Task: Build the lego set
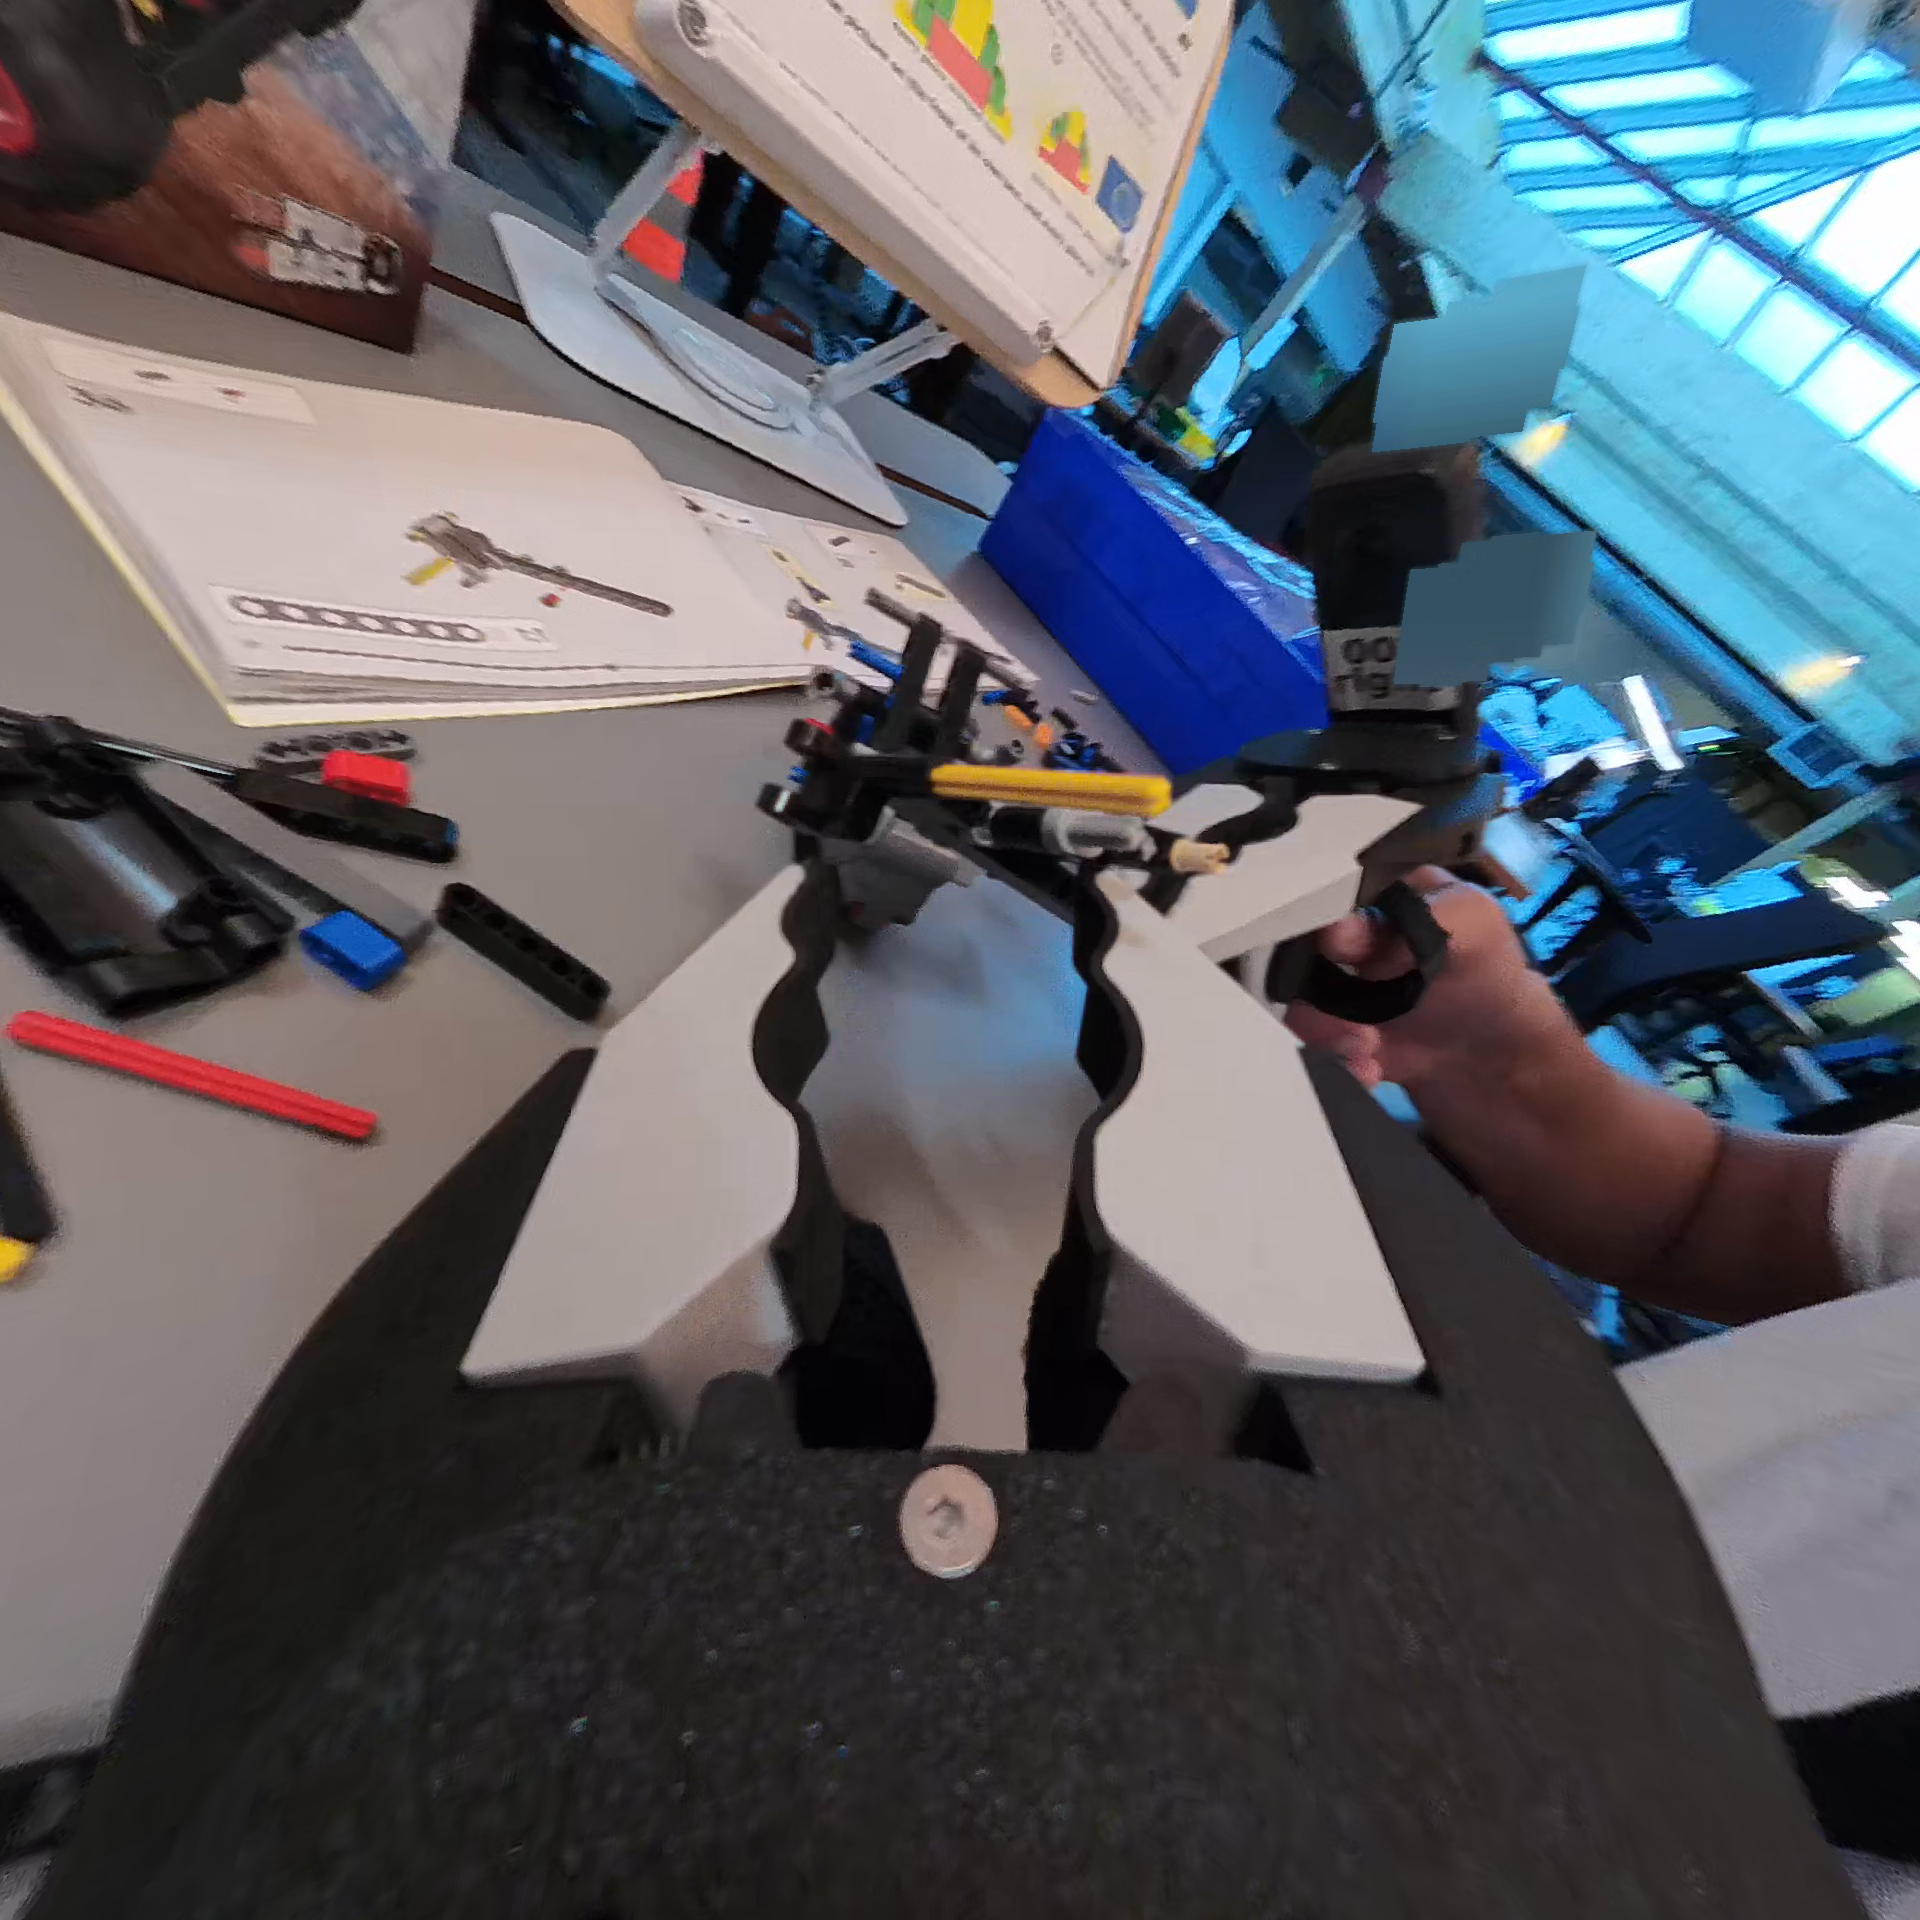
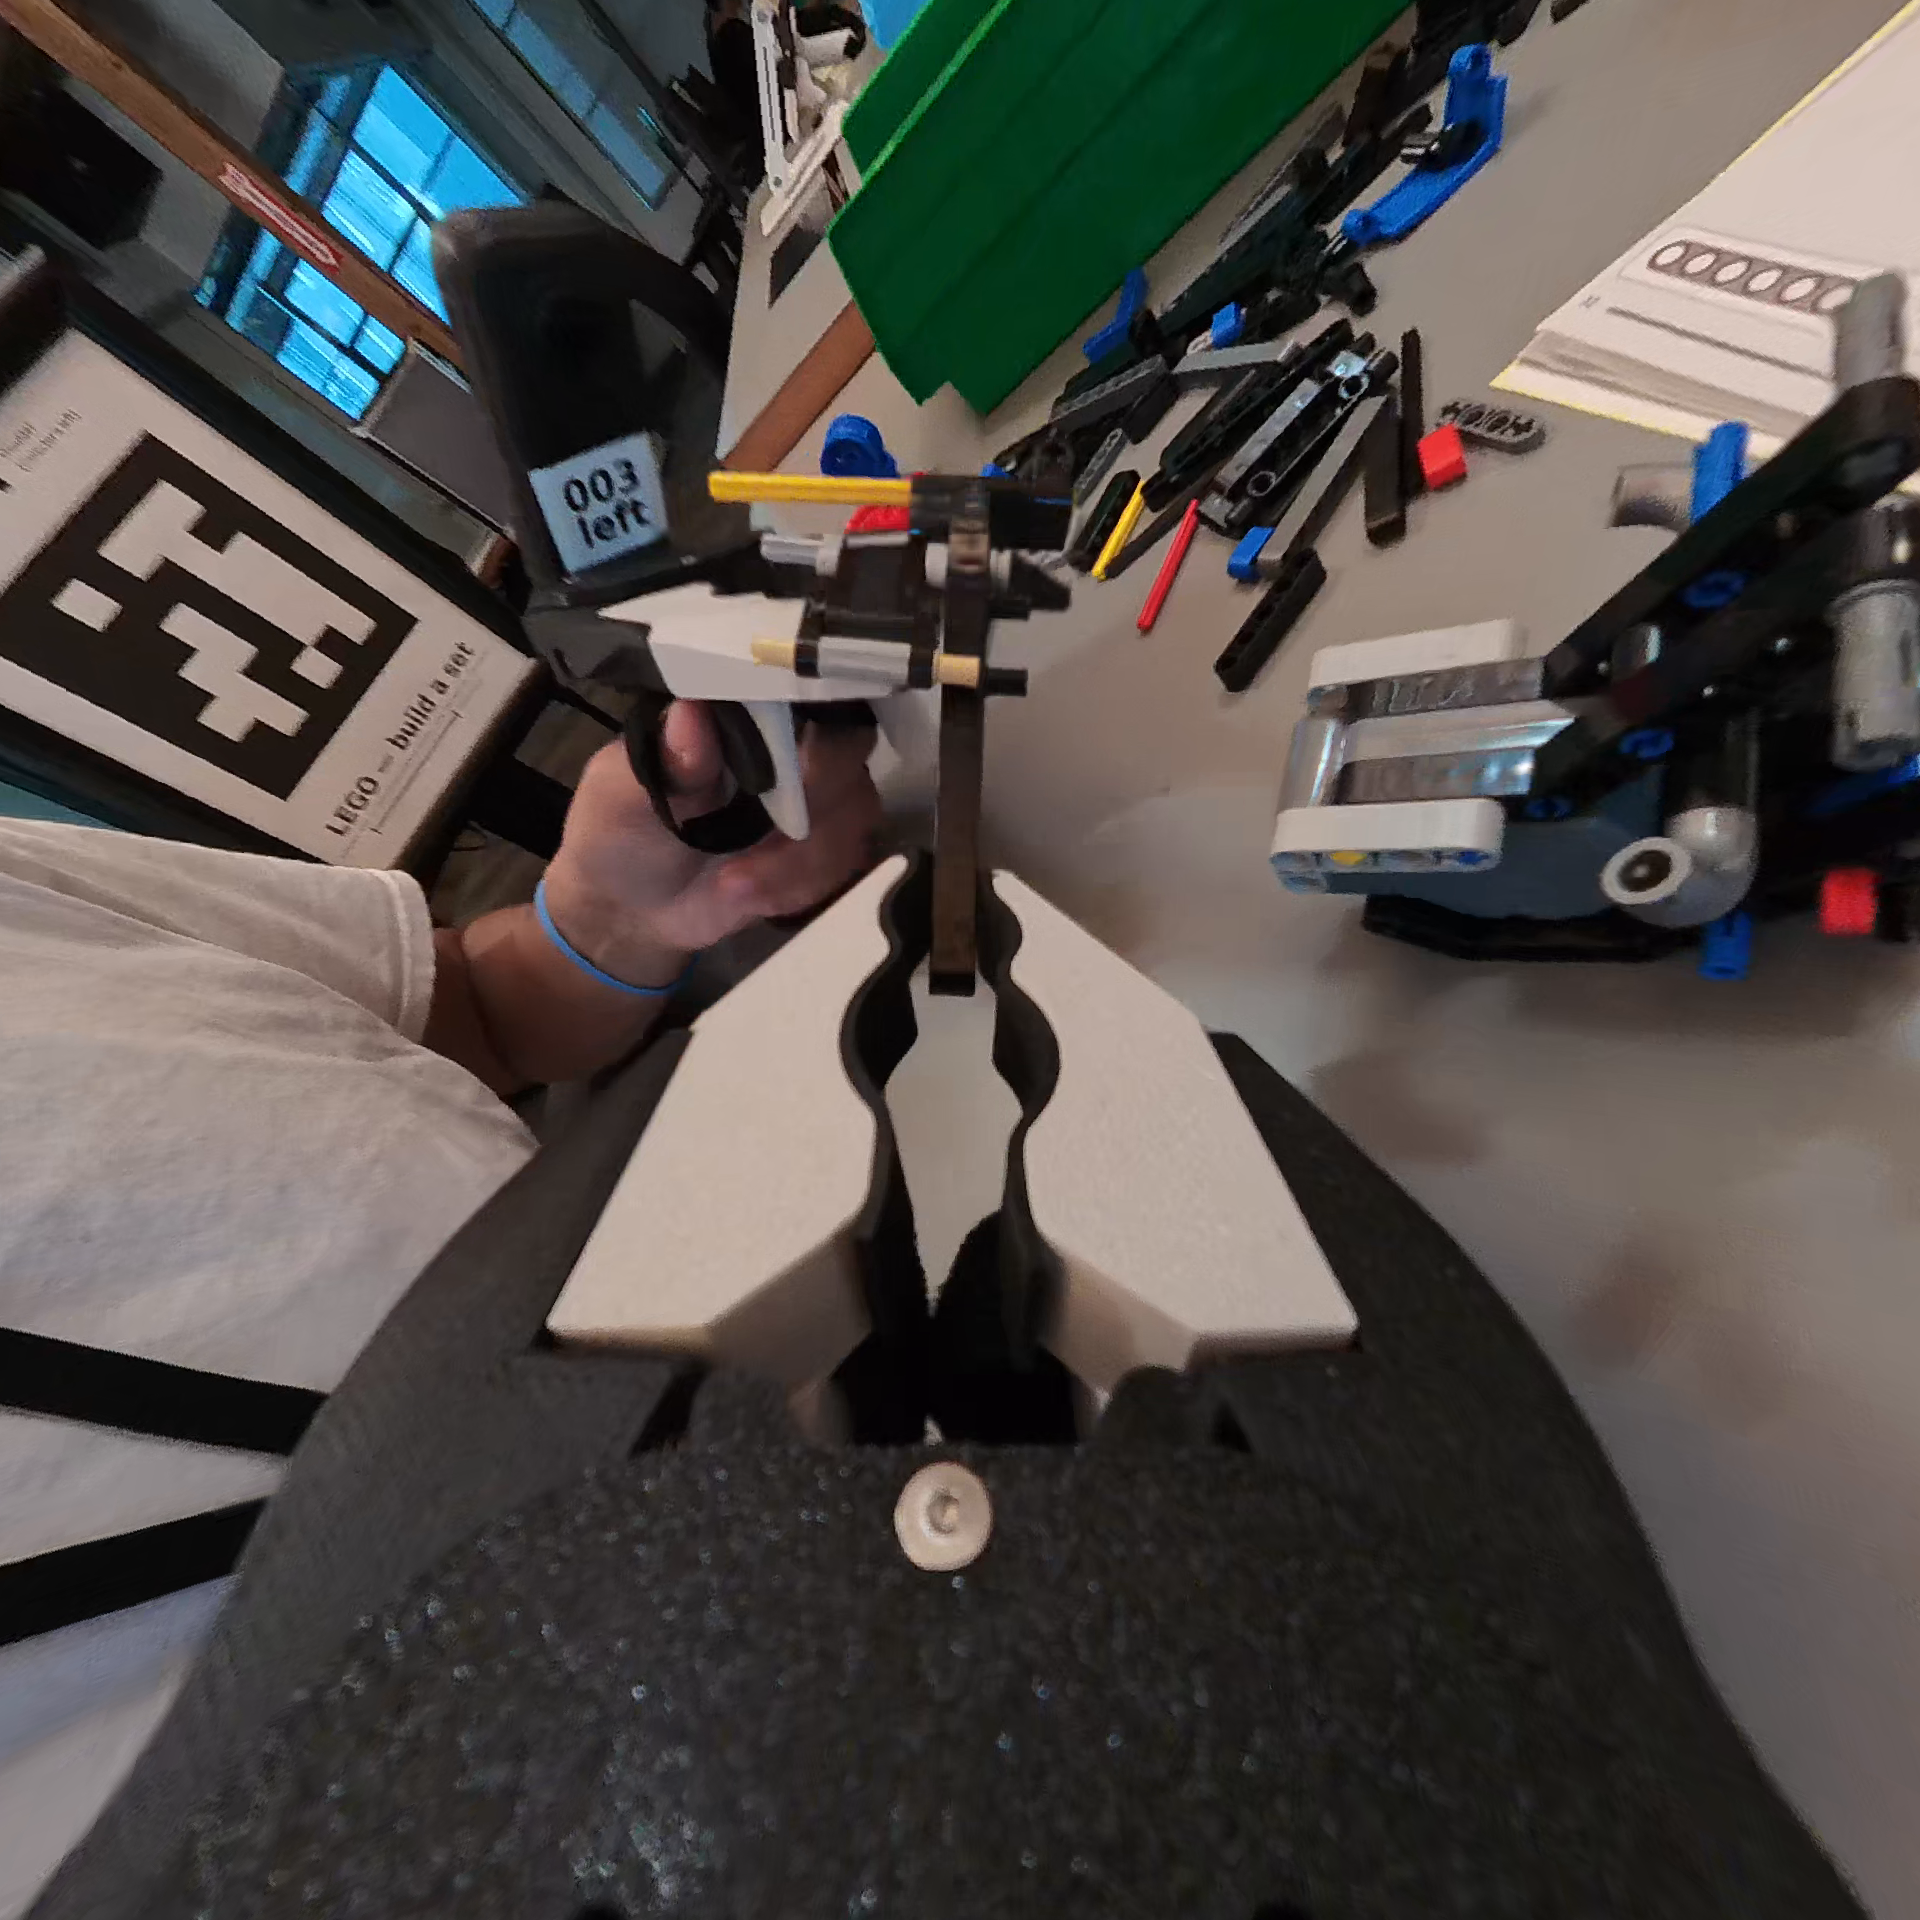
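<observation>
A small lego sub-assembly (image 1: 935, 810) of black and grey parts with a yellow axle (image 1: 1049, 790) is held above the grey table. My left gripper (image 1: 961, 888) is shut on it at its fingertips. My right gripper (image 2: 956, 873) is shut on a long black beam (image 2: 956, 810) that runs up into the sub-assembly (image 2: 914, 592). The right gripper also shows in the left wrist view (image 1: 1184, 873), coming in from the right. The left gripper shows in the right wrist view (image 2: 883, 634), gripping the sub-assembly from the left.
An open instruction booklet (image 1: 416, 561), a tablet stand (image 1: 727, 364) and a blue box (image 1: 1143, 603) lie beyond. A red axle (image 1: 187, 1075), a black beam (image 1: 520, 951) and a blue piece (image 1: 353, 948) lie at left. A part-built model (image 2: 1621, 769), loose parts (image 2: 1247, 436) and a green box (image 2: 1039, 177) are at right. There is about 5 cm between the tips of the two grippers. The blue piece (image 1: 353, 948) is about 9 cm from my left fingertips and 15 cm from my right. My right wrist view (image 2: 1242, 547) looks at it from another angle.
</observation>
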{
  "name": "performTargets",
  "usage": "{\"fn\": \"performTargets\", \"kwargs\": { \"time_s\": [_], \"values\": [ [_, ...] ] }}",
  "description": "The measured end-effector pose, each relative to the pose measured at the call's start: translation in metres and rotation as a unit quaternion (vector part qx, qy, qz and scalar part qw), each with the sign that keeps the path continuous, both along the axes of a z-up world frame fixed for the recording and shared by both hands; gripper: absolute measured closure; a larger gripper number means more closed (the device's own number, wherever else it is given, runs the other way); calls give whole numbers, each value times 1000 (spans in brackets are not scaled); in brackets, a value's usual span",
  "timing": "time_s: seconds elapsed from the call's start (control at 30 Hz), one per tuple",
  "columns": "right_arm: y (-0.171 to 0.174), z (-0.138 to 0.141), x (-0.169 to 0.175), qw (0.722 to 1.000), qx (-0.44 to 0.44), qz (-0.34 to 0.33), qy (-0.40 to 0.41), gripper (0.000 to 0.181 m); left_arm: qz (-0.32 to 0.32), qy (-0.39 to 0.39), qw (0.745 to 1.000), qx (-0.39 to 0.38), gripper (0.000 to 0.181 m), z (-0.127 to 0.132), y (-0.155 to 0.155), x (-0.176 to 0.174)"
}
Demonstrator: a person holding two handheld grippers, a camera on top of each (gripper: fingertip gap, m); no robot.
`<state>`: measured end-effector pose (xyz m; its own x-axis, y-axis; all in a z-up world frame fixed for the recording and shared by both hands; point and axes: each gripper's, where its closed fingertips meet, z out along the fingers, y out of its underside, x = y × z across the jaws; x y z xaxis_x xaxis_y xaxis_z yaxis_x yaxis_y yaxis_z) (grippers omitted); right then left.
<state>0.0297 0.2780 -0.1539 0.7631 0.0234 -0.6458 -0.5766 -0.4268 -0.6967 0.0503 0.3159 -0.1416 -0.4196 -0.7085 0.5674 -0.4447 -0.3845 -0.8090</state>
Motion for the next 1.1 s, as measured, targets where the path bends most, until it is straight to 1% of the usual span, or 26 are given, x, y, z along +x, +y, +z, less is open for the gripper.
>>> {"fn": "performTargets", "kwargs": {
  "time_s": [0.07,0.17,0.23,0.27,0.33,0.37,0.43,0.47,0.53,0.6,0.67,0.73,0.8,0.87,0.9,0.97,1.03,1.1],
  "values": [
    [0,-3,0,999,-11,-1,-30,174,13,7,1000,12,126,-3,4,3],
    [0,-7,3,996,-35,-11,-84,174,15,25,999,-30,118,-5,1,4],
    [-1,-11,8,990,-53,-25,-126,174,13,38,998,-48,112,-8,-6,3],
    [-2,-12,11,987,-60,-32,-144,174,17,39,998,-43,111,-9,-9,4],
    [-3,-13,13,981,-73,-36,-175,174,51,36,998,-22,112,-9,-2,6],
    [-5,-13,15,977,-79,-40,-195,174,70,33,997,-28,115,-6,4,8],
    [-9,-13,23,956,-105,-52,-270,174,88,33,994,-55,119,0,14,9],
    [-10,-10,23,948,-109,-52,-294,174,88,39,994,-59,117,0,16,9],
    [-11,-5,20,941,-117,-50,-315,174,92,43,993,-65,118,0,19,10],
    [-14,-1,23,933,-122,-57,-334,174,84,43,993,-70,118,3,16,9],
    [-15,0,23,946,-119,-56,-295,174,71,42,994,-76,118,7,10,8],
    [-18,-4,24,960,-127,-38,-248,174,61,41,994,-75,119,9,5,7],
    [-26,-10,32,961,-160,-23,-223,174,57,33,996,-66,120,12,4,5],
    [-32,-6,30,965,-173,11,-195,174,32,24,998,-46,120,15,0,1],
    [-34,-1,28,965,-177,30,-190,174,5,13,999,-31,120,18,-4,-3],
    [-39,9,25,964,-180,67,-183,174,-50,-19,998,26,122,22,-9,-10],
    [-40,22,21,967,-173,101,-157,174,-70,-81,989,97,122,28,-2,-15],
    [-39,35,17,974,-148,130,-114,174,-100,-116,978,141,113,29,3,-22]
  ]
}}
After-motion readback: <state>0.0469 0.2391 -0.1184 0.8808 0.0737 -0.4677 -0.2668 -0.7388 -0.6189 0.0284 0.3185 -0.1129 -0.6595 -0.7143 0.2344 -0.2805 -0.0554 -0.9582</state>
